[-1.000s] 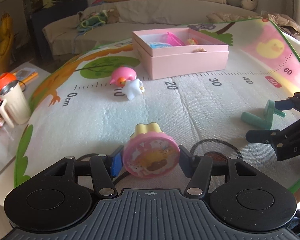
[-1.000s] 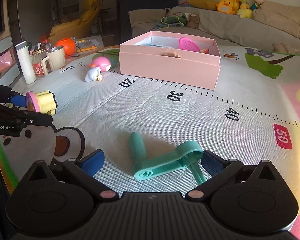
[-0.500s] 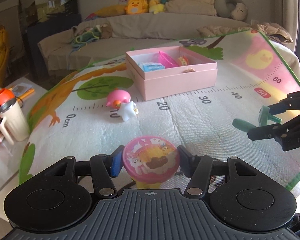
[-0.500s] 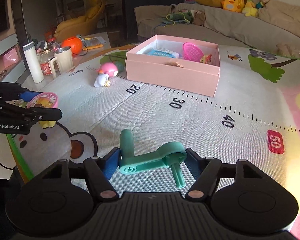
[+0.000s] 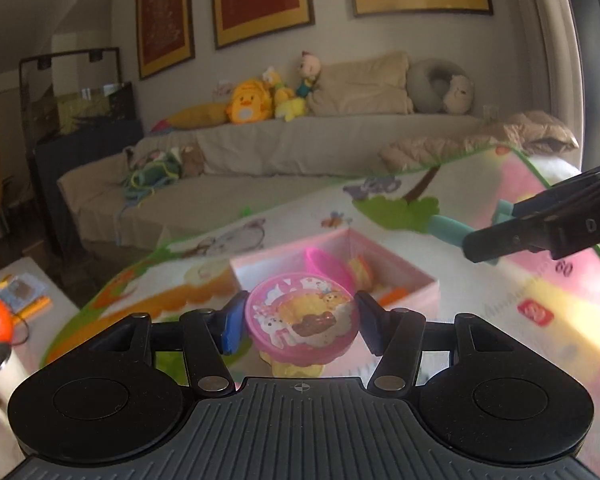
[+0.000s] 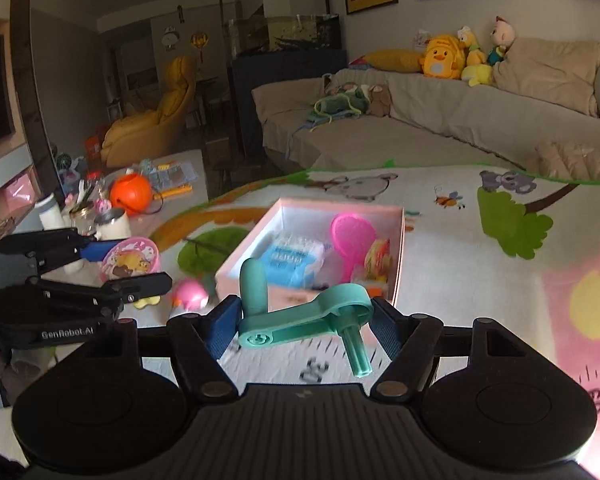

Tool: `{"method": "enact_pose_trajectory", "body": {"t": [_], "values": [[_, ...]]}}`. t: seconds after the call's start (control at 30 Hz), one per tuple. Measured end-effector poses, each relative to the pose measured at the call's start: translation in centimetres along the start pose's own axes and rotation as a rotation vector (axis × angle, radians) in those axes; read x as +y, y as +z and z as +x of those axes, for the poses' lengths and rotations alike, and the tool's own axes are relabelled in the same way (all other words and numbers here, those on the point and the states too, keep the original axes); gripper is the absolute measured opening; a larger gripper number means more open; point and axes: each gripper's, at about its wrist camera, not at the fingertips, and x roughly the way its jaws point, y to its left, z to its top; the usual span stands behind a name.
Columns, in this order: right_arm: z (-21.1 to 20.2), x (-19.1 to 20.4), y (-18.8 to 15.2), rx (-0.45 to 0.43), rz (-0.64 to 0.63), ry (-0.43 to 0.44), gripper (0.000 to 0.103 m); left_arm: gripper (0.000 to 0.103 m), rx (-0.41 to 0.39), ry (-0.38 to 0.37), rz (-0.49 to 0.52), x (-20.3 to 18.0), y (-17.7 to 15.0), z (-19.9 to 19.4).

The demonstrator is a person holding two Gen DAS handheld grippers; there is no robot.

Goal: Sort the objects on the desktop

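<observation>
I count two grippers, one toy each. My left gripper (image 5: 301, 326) is clamped on a round pink cartoon toy w/ yellow base (image 5: 302, 327), held in the air in front of the pink box (image 6: 399, 240). My right gripper (image 6: 303, 326) has its blue pads pressed on both ends of one teal crank-shaped toy (image 6: 304, 320), also lifted, box just beyond. Inside the box: a blue packet (image 6: 296, 258), one pink paddle (image 6: 350, 240), a small orange-yellow item I can't identify. Mat (image 6: 460, 248) below is motion-blurred. One pink round toy (image 6: 190, 294) lies left of the box, partly hidden by the left gripper's fingers. Side table far left is cluttered: orange ball (image 6: 131, 194), cups. Sofa w/ plush toys behind.
</observation>
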Motion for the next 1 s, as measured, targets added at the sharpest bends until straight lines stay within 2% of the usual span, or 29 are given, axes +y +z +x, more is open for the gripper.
{"method": "enact_pose_trajectory", "body": {"t": [0.07,0.13,0.23,0.27,0.33,0.47,0.57,0.67,0.7,0.77,0.9,0.93,1.0], "values": [[1.8,-1.4,3.6,-0.036,0.064,-0.003,0.072,0.063,-0.014,-0.001,-0.039,0.5,2.4,2.7],[4.4,-2.5,6.4,-0.030,0.104,0.011,0.081,0.072,-0.008,0.029,-0.084,1.4,3.3,4.2],[6.9,-2.9,7.3,-0.026,0.126,-0.053,0.081,0.093,-0.007,0.045,-0.169,3.7,1.1,3.0],[7.1,-2.8,6.9,-0.025,0.129,-0.057,0.082,0.098,0.000,0.051,-0.177,4.5,-0.4,2.3],[7.5,-2.3,5.2,-0.023,0.112,-0.068,0.083,0.098,0.047,0.104,-0.166,5.6,-3.9,1.1],[8.0,1.2,1.2,0.004,-0.034,-0.086,0.083,0.098,0.237,0.222,-0.196,7.9,-10.0,0.0],[8.6,6.0,-1.3,0.035,-0.197,-0.028,0.083,0.099,0.311,0.329,-0.292,10.6,-12.1,-0.7],[10.3,11.4,-3.1,0.096,-0.294,0.083,0.083,0.101,0.305,0.377,-0.381,13.3,-12.5,-1.9],[11.2,13.0,-3.6,0.109,-0.323,0.097,0.082,0.102,0.297,0.391,-0.389,13.8,-12.4,-2.2],[13.1,15.7,-4.4,0.126,-0.365,0.085,0.072,0.102,0.282,0.415,-0.410,14.5,-12.7,-3.1],[17.4,18.2,-5.2,0.226,-0.321,0.032,0.070,0.102,0.296,0.394,-0.451,14.9,-13.1,-3.4],[18.0,18.5,-5.5,0.238,-0.327,0.015,0.066,0.102,0.296,0.388,-0.448,14.8,-13.1,-3.4],[18.6,18.8,-6.6,0.262,-0.337,0.007,0.048,0.102,0.294,0.373,-0.438,14.6,-13.1,-3.5]]}}
